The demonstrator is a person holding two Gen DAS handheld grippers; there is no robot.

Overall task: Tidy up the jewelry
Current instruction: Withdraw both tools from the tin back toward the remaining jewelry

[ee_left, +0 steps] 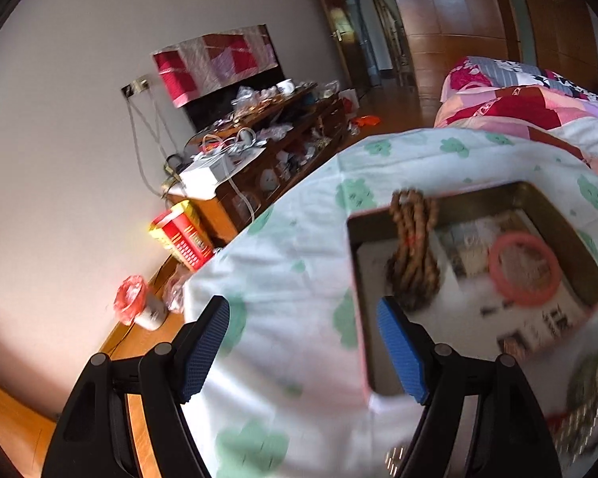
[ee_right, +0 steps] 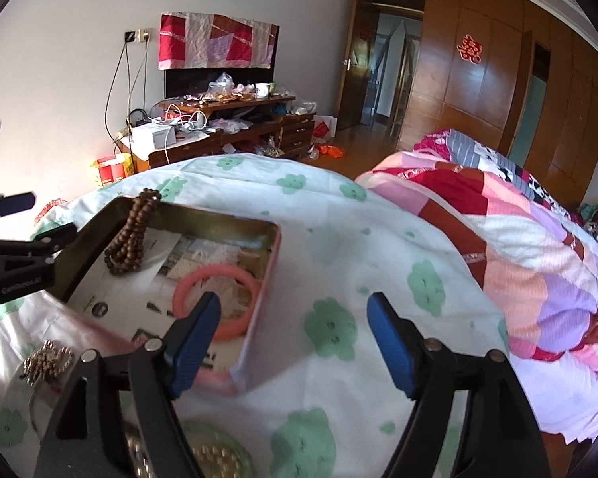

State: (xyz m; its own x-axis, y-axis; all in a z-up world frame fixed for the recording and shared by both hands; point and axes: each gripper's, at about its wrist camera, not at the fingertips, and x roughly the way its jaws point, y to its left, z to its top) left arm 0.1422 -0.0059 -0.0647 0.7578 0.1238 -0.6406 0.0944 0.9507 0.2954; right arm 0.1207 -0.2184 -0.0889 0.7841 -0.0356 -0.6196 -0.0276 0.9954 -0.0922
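Our right gripper (ee_right: 293, 320) gapes, empty; pink bangle (ee_right: 215, 302) behind its left finger, inside the tin (ee_right: 219, 219). Our left gripper (ee_left: 303, 322) is released too, brown beads (ee_left: 412, 255) just beyond its right finger.

The wooden cabinet (ee_right: 235, 127) stands against the pale wall, its top littered with bags and cables; a white mug (ee_right: 262, 89) sits among the clutter on it; a white box (ee_right: 155, 138) rests on its near end, and wires climb from there to a wall socket (ee_right: 137, 36); above the cabinet a red and pink patchwork cloth (ee_right: 218, 42) drapes over what may be a dark screen; beside the cabinet's near end, on the floor, stands a red and yellow carton (ee_right: 113, 171); beyond its far end a wooden door (ee_right: 349, 75) hangs open; well across from the cabinet lies a patchwork quilt (ee_right: 518, 239), with a white sheet printed with green flowers (ee_right: 331, 328) spread in front.
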